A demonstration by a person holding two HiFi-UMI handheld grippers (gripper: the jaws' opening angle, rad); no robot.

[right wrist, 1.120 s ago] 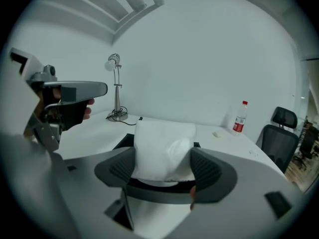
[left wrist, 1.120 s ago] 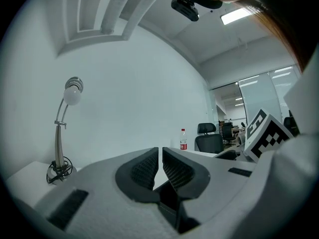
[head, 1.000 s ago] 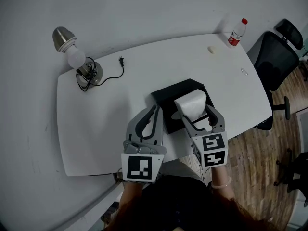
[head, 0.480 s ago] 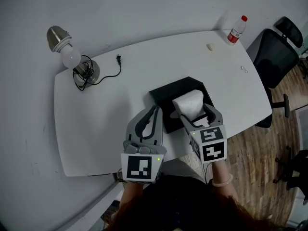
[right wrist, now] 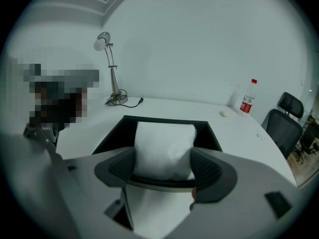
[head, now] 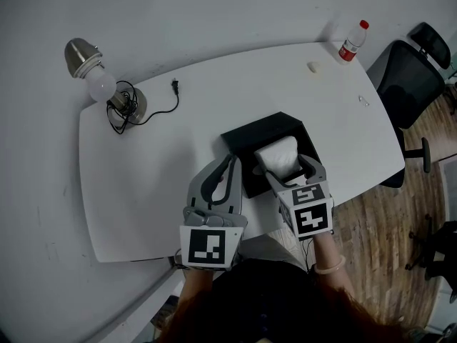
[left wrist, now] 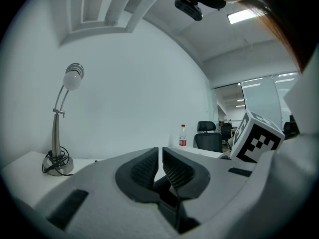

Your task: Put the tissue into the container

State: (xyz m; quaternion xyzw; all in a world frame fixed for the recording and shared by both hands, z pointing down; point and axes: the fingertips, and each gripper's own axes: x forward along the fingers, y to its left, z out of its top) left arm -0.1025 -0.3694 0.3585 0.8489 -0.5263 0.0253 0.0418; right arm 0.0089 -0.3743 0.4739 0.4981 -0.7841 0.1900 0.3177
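A white tissue pack (head: 277, 156) (right wrist: 164, 150) is clamped between the jaws of my right gripper (head: 287, 168) (right wrist: 163, 167). It hangs over the near part of the black open container (head: 246, 141) (right wrist: 112, 133) on the white table (head: 143, 184). My left gripper (head: 220, 179) (left wrist: 160, 167) is to the left of the container, above the table's front edge, jaws together with nothing between them.
A desk lamp (head: 100, 84) (right wrist: 109, 68) with its cord and plug (head: 173, 86) stands at the table's far left. A water bottle (head: 351, 43) (right wrist: 247, 98) and a small pale object (head: 312, 67) are at the far right corner. An office chair (head: 407, 77) stands beyond the right edge.
My right gripper has carried the tissue pack slightly left and lower toward the container opening. The left gripper has stayed in place.
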